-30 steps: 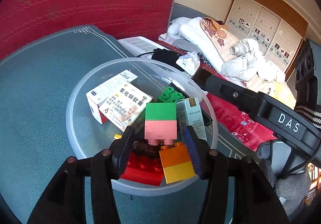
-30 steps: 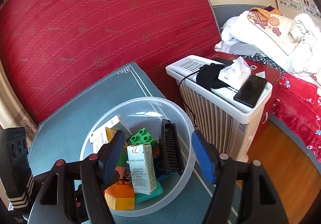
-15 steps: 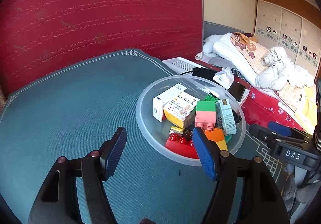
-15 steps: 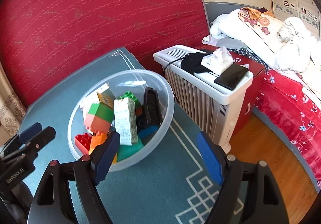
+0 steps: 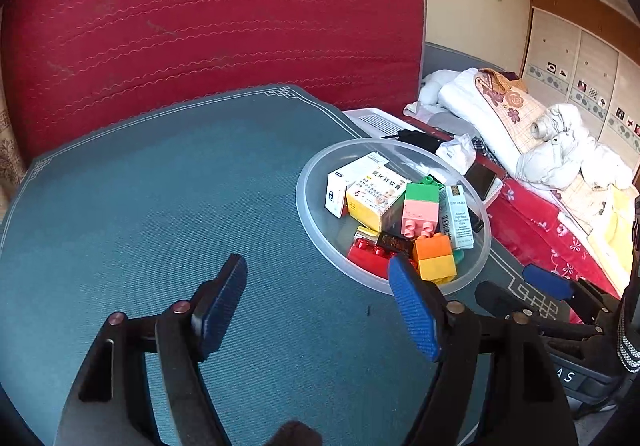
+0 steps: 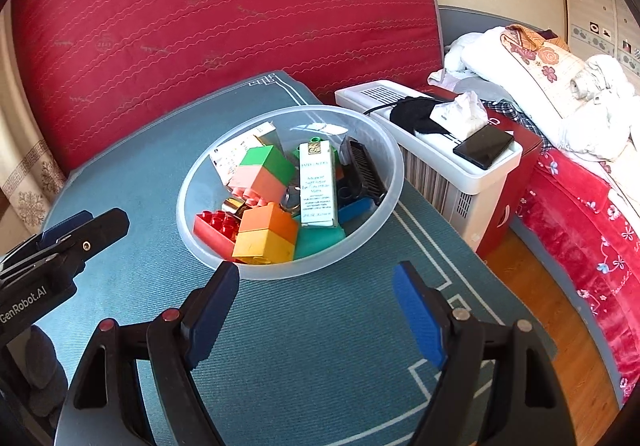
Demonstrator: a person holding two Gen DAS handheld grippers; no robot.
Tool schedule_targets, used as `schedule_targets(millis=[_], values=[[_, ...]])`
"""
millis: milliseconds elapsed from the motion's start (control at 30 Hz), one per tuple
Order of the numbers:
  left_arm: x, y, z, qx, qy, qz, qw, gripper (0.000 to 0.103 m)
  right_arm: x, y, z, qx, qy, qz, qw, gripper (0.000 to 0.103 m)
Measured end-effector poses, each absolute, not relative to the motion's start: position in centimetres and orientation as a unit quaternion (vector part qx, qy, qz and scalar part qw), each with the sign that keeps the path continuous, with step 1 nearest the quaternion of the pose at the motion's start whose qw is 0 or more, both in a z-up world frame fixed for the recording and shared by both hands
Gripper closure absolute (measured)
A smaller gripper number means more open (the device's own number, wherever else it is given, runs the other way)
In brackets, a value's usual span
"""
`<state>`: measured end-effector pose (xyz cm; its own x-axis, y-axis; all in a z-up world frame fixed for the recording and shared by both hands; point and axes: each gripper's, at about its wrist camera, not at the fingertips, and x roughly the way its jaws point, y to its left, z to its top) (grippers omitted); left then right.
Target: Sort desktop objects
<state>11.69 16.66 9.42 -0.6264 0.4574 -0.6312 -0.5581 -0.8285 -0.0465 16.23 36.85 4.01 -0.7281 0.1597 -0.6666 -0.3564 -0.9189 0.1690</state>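
Note:
A clear plastic bowl point(image 5: 312, 170) point(image 6: 384, 142) stands on the teal table. It holds a green-and-pink brick point(image 5: 420, 208) point(image 6: 264, 170), an orange-and-yellow brick point(image 5: 434, 258) point(image 6: 266, 232), a red brick point(image 5: 368, 252) point(image 6: 214, 228), a tall Estee Lauder box point(image 5: 457, 216) point(image 6: 318, 182), two medicine boxes point(image 5: 374, 194) and a black comb point(image 6: 362, 168). My left gripper point(image 5: 318, 286) is open and empty, above the cloth left of the bowl. My right gripper point(image 6: 316, 288) is open and empty, just before the bowl's near rim.
The teal tablecloth point(image 5: 160, 206) spreads left of the bowl. A white radiator point(image 6: 432, 162) stands right of the table with a phone point(image 6: 484, 146), a tissue and a black cloth on it. A red mattress point(image 5: 200, 18) leans behind. A bed point(image 6: 580, 106) is at right.
Both grippers have drawn back and away from the bowl, open and empty. The left one has swung to the left over the bare cloth. The bowl's contents have not moved.

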Motion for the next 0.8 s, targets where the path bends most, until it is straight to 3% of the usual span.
schedule_targets(millis=[800], values=[[11.3,18.4,9.9,-0.318,0.104,0.894,0.298,0.019,16.9,35.9,4.9,-0.308,0.08,0.928,0.195,0.02]])
